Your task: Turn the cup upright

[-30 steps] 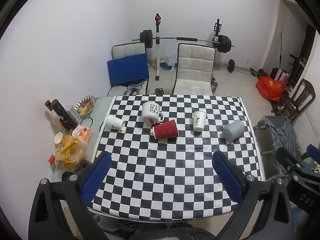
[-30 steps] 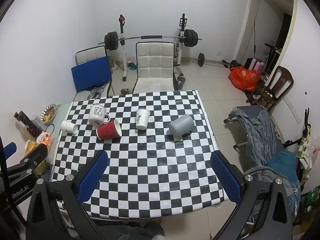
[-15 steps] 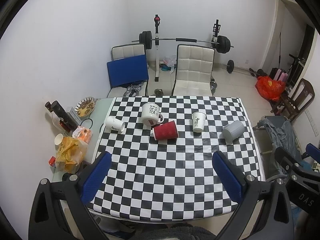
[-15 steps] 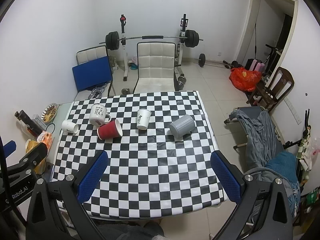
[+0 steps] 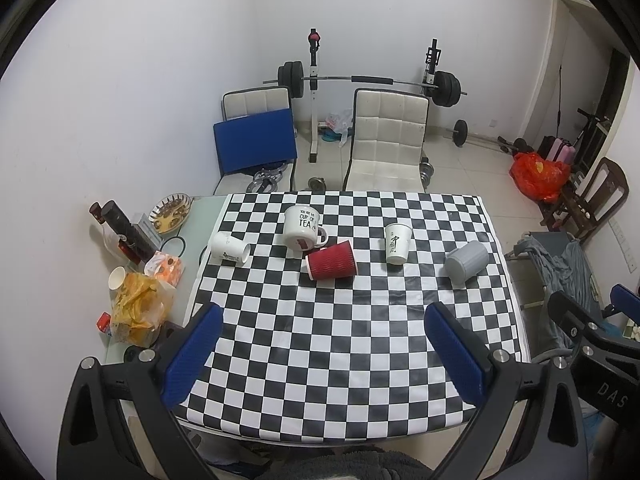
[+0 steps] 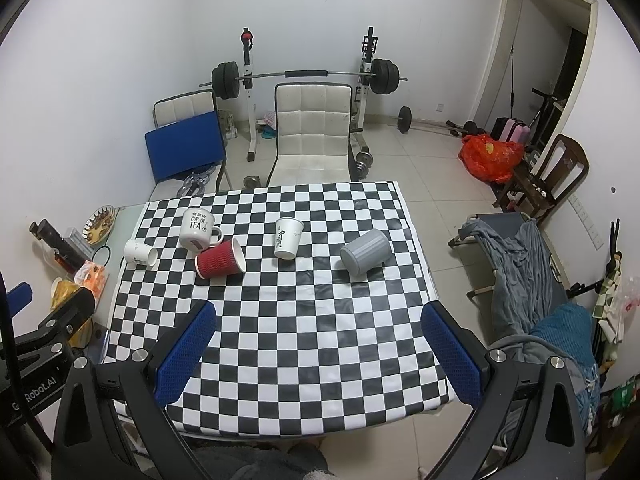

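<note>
Both tools gaping, empty: left tool (image 5: 322,354), right tool (image 6: 318,354); red cup (image 5: 331,265) lying sideways.

- near edge of the worktop (image 5: 320,420) sits behind the left gripper (image 5: 320,356) arms in the left wrist view.
- small print on the white paper cup (image 6: 288,238) is too small to read.
- contents of the bowl (image 5: 170,208) are unclear.
- right gripper (image 6: 318,354) bodies are cut off at the bottom edge.

Ribbed red paper cup (image 5: 331,265) – glossy checked tablecloth (image 5: 352,340)
</note>
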Motion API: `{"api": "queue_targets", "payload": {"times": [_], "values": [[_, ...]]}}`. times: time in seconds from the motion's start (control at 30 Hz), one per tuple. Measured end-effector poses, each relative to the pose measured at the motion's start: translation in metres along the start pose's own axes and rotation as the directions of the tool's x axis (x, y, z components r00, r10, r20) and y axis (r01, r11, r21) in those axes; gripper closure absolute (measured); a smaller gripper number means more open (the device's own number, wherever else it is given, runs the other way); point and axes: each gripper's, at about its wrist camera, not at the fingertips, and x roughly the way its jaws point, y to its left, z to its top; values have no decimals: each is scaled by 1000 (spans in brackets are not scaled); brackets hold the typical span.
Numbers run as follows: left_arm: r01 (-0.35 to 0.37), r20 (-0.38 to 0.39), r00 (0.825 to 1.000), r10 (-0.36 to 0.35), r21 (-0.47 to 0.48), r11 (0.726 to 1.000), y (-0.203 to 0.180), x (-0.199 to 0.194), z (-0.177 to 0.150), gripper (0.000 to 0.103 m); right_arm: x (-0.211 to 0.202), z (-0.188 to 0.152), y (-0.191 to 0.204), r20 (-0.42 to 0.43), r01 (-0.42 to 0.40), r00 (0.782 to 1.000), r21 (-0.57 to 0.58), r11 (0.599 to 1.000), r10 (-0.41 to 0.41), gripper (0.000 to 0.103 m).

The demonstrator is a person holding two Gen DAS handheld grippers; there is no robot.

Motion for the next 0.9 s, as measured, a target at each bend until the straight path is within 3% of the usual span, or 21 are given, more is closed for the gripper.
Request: {"api": "queue_targets", "payload": {"times": [0.9], "values": [[6, 0, 1000, -6, -2, 1000, 2, 0, 2, 0, -4, 0, 4, -2, 2, 1000, 0, 1000, -2, 0]]}}
